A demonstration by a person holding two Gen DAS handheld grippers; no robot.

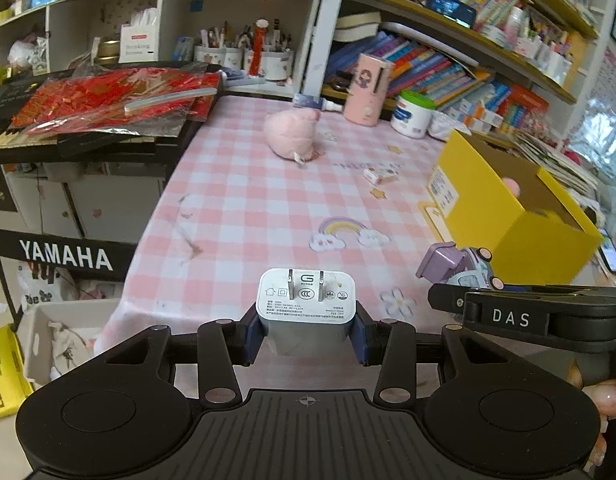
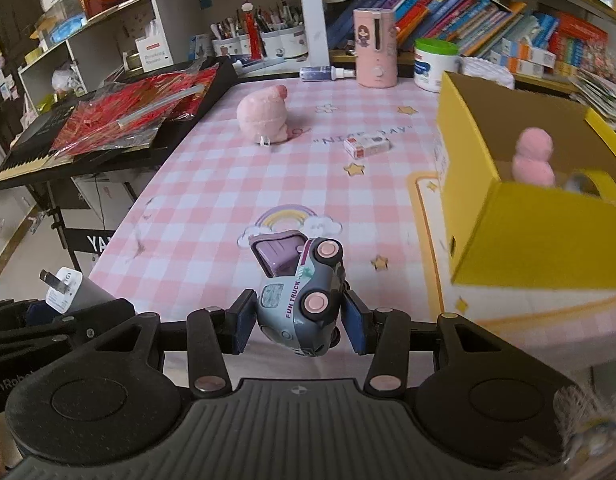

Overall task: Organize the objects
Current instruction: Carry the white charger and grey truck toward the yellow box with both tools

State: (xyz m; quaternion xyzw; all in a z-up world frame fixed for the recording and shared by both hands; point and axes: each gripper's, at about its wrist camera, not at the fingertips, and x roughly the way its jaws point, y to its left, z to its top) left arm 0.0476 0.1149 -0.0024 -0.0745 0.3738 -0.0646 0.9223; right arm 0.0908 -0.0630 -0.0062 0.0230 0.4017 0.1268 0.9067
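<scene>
The left tongs are closed on a white wall charger, blue pads pressed to its two sides, prongs pointing up and away from the camera. The right tongs grip a small grey-blue toy truck marked "FUN TRUCK", held tilted with its pink wheels facing out and its purple rear flap lifted. Both loads hang above the near edge of the worktop, which wears a pink checked cloth, and the two tools sit side by side, the charger just left of the truck.

To the right of the truck stands an open yellow box, the likely place for everything. Inside it a pink fuzzy toy already rests, with a yellow roll, seemingly tape, beside it, so I judge some sorting done.

Further out on the cloth, a pink plush lies near the middle and a small white-and-red carton lies to its right, both well apart from the box and untouched. At the far edge stand a pink cylindrical gadget, a green-lidded tub and a small lying bottle; whether these belong to the job I cannot tell.

By my reckoning the work is midway: two things in hand await dropping into the box, then the plush and carton remain
</scene>
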